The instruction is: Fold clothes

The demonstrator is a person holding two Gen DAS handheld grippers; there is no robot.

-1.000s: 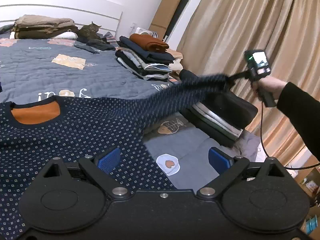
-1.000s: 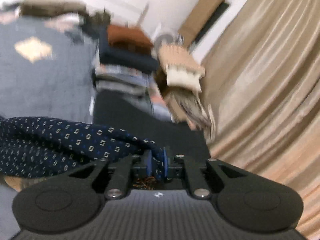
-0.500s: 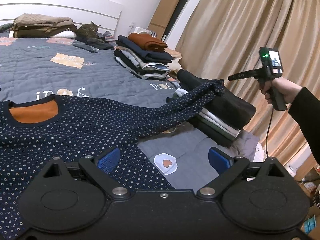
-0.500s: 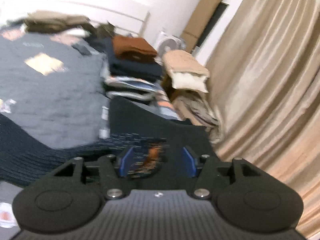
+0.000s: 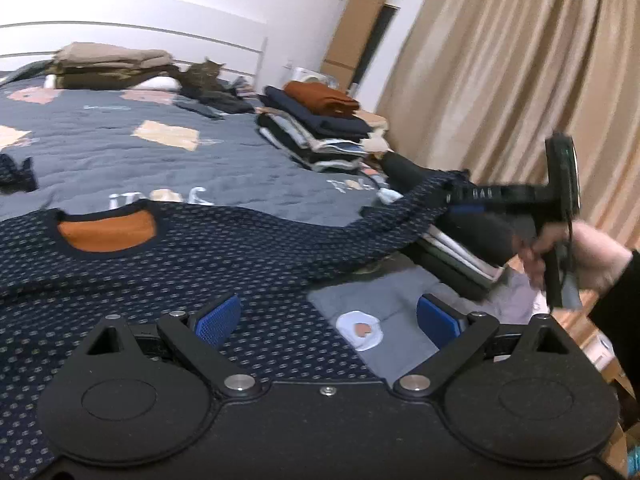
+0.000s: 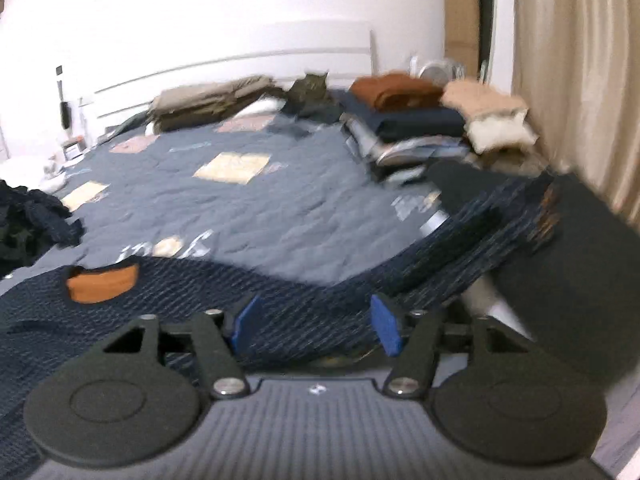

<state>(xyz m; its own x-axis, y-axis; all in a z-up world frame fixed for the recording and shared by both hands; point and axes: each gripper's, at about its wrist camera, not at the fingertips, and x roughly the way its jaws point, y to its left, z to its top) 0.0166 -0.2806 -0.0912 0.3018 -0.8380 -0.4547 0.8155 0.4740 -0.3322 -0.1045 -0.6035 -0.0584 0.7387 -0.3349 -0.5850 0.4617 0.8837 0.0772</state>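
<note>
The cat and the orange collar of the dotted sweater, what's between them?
Just bare quilt lies between the cat and the collar, seen in both views.

You had one dotted sweater (image 5: 200, 272) spread on one bed (image 5: 224, 168). Two stacks of folded clothes (image 5: 320, 128) (image 5: 460, 248) sat along its right edge, and one more pile (image 5: 112, 66) at the headboard. One cat (image 5: 204, 78) lay beside that pile. You held two tongs (image 5: 328, 316) (image 6: 316, 324), each with two blue pads.
</note>
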